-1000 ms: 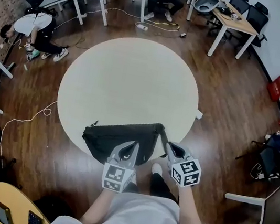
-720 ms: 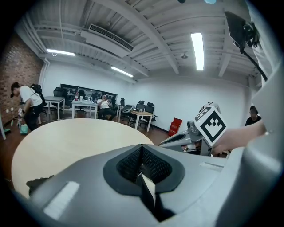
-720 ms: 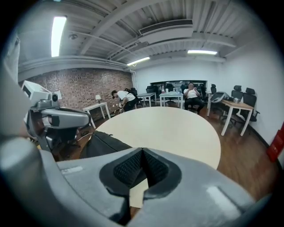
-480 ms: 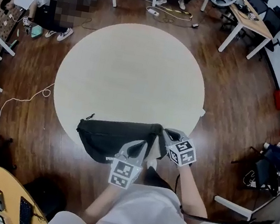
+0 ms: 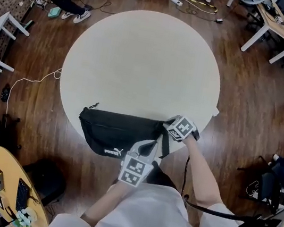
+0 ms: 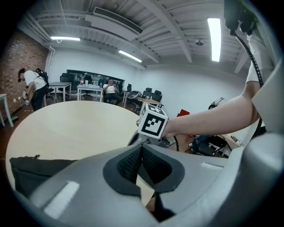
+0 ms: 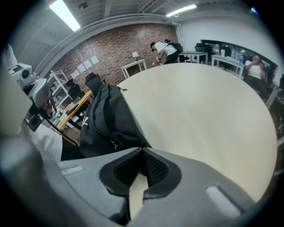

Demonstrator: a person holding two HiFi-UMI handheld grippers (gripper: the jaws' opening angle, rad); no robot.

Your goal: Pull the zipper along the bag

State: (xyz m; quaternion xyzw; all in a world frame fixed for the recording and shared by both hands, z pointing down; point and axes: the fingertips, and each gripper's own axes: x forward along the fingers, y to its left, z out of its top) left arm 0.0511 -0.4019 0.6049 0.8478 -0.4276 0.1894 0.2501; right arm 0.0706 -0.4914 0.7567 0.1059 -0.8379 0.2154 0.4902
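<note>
While the black fabric waist bag point(image 5: 112, 129) lay at the near edge of the round cream desk point(image 5: 141, 56), the left gripper point(image 5: 147, 148) and right gripper point(image 5: 168, 131) hovered clenched and empty by its right end, so the zipper pulling seemed not yet begun.

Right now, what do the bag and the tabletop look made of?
The bag: black matte woven fabric, likely nylon or polyester. It sags and creases, and has a white printed logo. The tabletop: smooth pale cream surface with low sheen and no visible grain. Probably laminate or painted board; can't tell which.
</note>
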